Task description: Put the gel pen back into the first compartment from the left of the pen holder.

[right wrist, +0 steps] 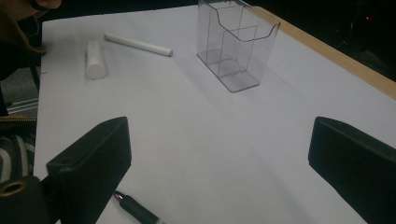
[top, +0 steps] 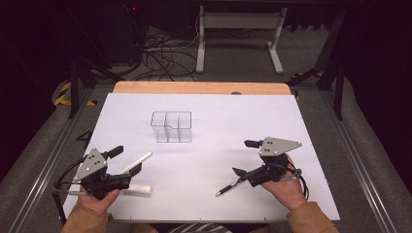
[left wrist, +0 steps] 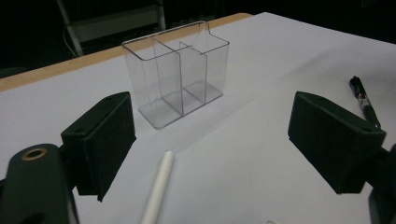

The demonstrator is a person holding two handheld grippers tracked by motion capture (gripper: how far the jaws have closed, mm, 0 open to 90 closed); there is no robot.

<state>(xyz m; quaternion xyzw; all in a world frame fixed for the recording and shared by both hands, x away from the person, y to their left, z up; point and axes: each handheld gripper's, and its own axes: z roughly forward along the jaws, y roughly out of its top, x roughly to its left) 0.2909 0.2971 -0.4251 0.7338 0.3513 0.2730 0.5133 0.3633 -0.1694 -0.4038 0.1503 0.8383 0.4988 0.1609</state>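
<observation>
while both tongs gape wide and empty, the left tongs (top: pixel 137 168) straddle the white pen (left wrist: pixel 159 191); the right tongs (top: pixel 239 173) hover over the black pen (top: pixel 230 186) on the tabletop (top: pixel 209 116).

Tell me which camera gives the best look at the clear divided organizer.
The left gripper view: the clear organizer stands close and centred, its dividers and compartments plain. The right gripper view shows it near the top edge, rim cropped. The high view shows it whole but small, mid-table.
</observation>
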